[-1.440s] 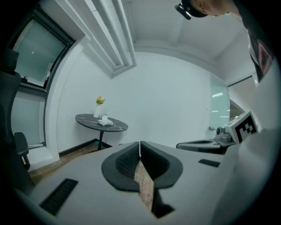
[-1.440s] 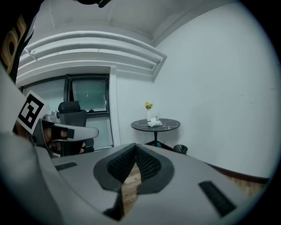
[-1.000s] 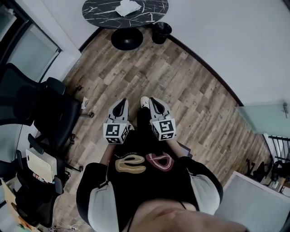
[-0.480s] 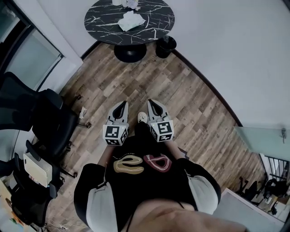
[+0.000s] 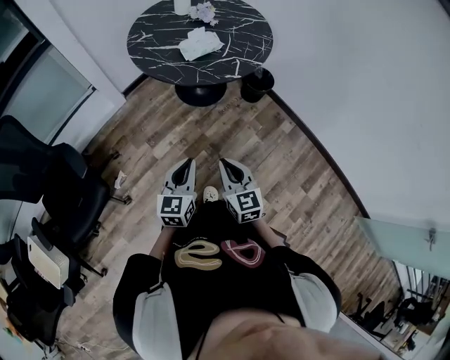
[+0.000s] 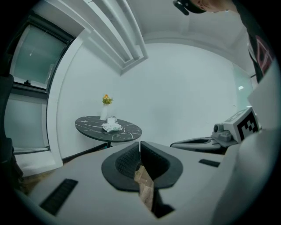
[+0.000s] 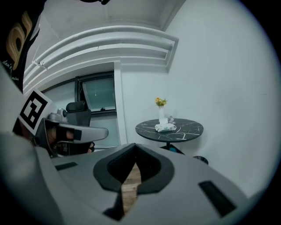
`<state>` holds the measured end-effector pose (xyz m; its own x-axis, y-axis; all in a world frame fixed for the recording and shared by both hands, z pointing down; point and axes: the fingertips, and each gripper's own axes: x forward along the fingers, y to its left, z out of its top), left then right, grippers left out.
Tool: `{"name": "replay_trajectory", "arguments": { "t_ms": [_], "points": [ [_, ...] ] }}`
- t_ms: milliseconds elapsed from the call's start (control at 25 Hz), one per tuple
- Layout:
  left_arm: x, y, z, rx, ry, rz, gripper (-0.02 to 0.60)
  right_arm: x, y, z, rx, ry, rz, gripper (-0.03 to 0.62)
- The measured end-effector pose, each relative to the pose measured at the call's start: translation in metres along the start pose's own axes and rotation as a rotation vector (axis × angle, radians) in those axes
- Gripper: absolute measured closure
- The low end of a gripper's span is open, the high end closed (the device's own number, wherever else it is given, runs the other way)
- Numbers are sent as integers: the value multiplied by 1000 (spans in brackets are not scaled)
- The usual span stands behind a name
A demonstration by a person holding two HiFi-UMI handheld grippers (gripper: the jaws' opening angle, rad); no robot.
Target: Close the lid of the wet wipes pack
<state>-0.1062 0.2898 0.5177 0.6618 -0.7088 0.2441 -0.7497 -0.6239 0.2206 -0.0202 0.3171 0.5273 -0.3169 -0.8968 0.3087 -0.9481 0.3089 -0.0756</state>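
Note:
The wet wipes pack (image 5: pixel 200 43) lies on a round black marble table (image 5: pixel 242 31) far ahead of me; whether its lid stands up I cannot make out from here. It shows small in the left gripper view (image 6: pixel 112 127) and the right gripper view (image 7: pixel 165 127). My left gripper (image 5: pixel 186 163) and right gripper (image 5: pixel 226 163) are held side by side over the wooden floor, well short of the table. Both point toward the table. The left gripper's (image 6: pixel 139 145) jaws meet with nothing between them, and so do the right gripper's (image 7: pixel 134 147).
A white vase with flowers (image 5: pixel 204 10) stands on the table behind the pack. A black bin (image 5: pixel 256 83) sits by the table's foot. Black office chairs (image 5: pixel 70 190) crowd the left side. A white wall runs along the right, with a glass panel (image 5: pixel 401 239) low right.
I have walked toward the table: it shows more fully at the top of the head view. Both grippers travelled forward with me and stayed shut.

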Motion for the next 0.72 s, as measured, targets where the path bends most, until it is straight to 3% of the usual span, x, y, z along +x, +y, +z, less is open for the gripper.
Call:
{"name": "replay_trajectory", "arguments": {
  "t_ms": [480, 720],
  "points": [
    [36, -6, -6, -29, 13, 52, 560, 16, -44, -5, 7, 30, 45, 583],
    [42, -12, -2, -12, 17, 30, 560, 20, -55, -7, 62, 34, 28, 583]
  ]
}}
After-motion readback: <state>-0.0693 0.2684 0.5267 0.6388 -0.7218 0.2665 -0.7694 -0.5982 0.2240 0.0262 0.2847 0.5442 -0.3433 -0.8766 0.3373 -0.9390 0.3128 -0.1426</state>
